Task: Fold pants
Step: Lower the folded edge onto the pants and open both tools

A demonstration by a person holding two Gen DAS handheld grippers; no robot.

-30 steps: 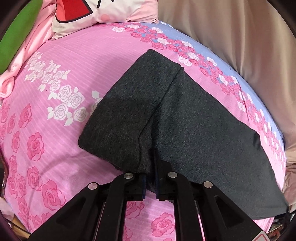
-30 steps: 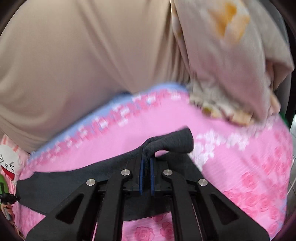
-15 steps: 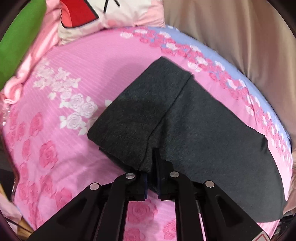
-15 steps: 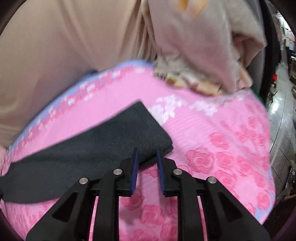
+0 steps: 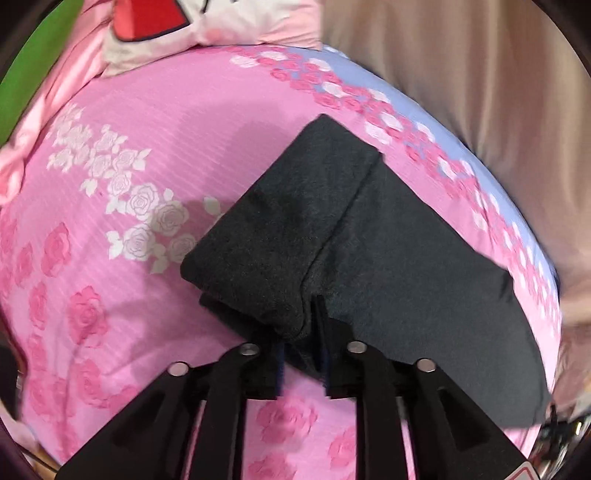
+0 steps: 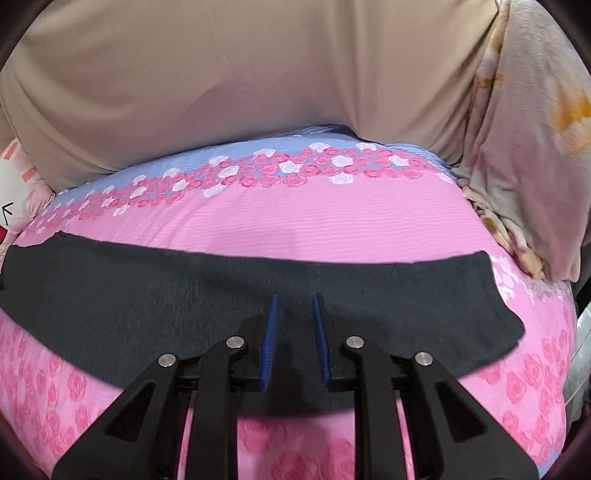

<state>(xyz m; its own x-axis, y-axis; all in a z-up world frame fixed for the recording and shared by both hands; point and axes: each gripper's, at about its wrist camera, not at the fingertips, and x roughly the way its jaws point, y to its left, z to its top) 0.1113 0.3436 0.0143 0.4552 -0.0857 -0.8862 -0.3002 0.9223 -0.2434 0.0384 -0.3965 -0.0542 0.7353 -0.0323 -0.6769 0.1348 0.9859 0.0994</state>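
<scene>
On the pink bed (image 5: 155,110), the pants (image 5: 369,258) are being laid along the far edge, their fold being released by the narrowly parting left gripper (image 5: 301,354), the slightly parted right gripper (image 6: 293,343) being held empty above them.

In the left wrist view the bunched corner of the dark grey felt-like pants (image 5: 369,236) covers most of the 2 blue pads of the left gripper (image 5: 301,332), so whether they press the cloth cannot be told. The white pillow with a red printed shape (image 5: 177,29), beyond the pants, is cut off by the top edge. In the right wrist view the pants (image 6: 147,295) run out past the left edge.
</scene>
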